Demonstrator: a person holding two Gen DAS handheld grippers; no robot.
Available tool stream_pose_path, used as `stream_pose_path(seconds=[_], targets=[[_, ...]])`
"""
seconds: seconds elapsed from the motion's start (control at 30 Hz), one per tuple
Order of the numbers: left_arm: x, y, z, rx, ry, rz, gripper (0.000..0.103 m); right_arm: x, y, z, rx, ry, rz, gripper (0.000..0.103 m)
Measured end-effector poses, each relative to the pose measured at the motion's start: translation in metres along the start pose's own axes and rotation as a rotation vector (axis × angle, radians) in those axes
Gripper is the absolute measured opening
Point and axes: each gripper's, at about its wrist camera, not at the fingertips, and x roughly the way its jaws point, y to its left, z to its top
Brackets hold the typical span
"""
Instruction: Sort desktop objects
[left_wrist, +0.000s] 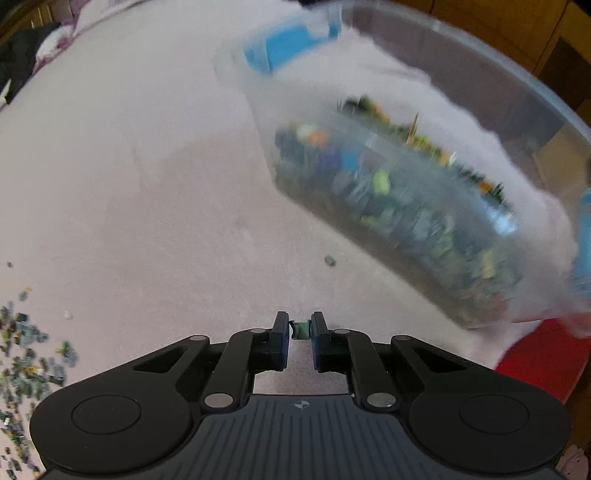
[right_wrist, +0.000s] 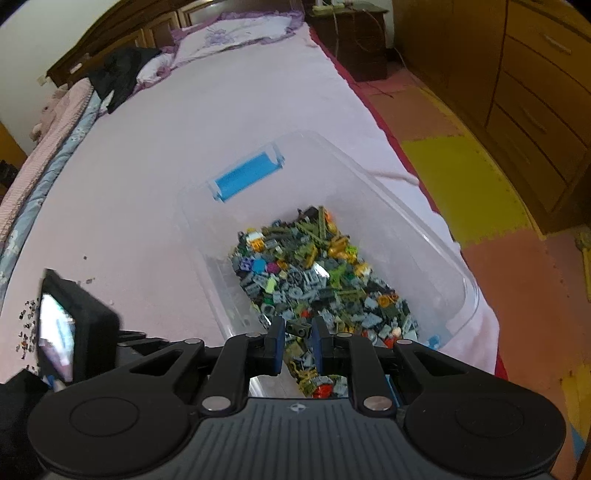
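Left gripper (left_wrist: 300, 328): fingers clenched on a small green brick (left_wrist: 302, 328), held just above the pink bedsheet (left_wrist: 147, 184) at the lower centre of the left wrist view. Whether the brick touches the sheet cannot be told. Likely reason for the hold: the brick is being carried between the bin and a sorted heap.

Right gripper (right_wrist: 298, 328): fingers clenched on a dark studded brick (right_wrist: 299, 327), lower centre of the right wrist view, directly over the bin's contents. Judged to be a single piece picked out of the mass for sorting.

Clear plastic bin (right_wrist: 458, 280): open-topped, with a blue latch handle (right_wrist: 245, 176) on its far end, standing on the bed near the right edge. It holds a dense pile of small building bricks (right_wrist: 317, 277), mostly grey and olive, with orange, yellow, purple and blue among them; the pile fills the near half, and the far half is bare. In the left wrist view the bin is blurred, upper right.

Loose bricks (left_wrist: 26, 354): a scatter on the sheet at the lower left of the left wrist view, apart from the bin; apparently the sorted-out heap. One stray piece (left_wrist: 330, 260) lies alone near the bin wall.
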Motion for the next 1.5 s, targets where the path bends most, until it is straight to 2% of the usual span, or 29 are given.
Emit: stream_pose_path(seconds=[0.33, 0.5, 0.77, 0.97, 1.5], targets=[[-0.130, -0.004, 0.027, -0.056, -0.171, -0.013, 0.014, -0.043, 0.000, 0.012, -0.065, -0.049, 0.038, 0.017], [-0.164, -0.030, 0.063, -0.001, -0.259, -0.019, 0.014, -0.064, -0.009, 0.019, -0.075, -0.088, 0.052, 0.017], [-0.171, -0.081, 0.105, 0.105, -0.306, -0.056, 0.014, -0.089, -0.032, 0.025, -0.047, -0.142, 0.045, 0.017], [-0.138, -0.109, 0.116, 0.151, -0.281, -0.087, 0.014, -0.100, -0.051, 0.023, -0.012, -0.150, 0.022, 0.017], [-0.148, -0.112, 0.107, 0.149, -0.258, -0.082, 0.014, -0.098, -0.058, 0.022, -0.019, -0.154, 0.036, 0.017]])
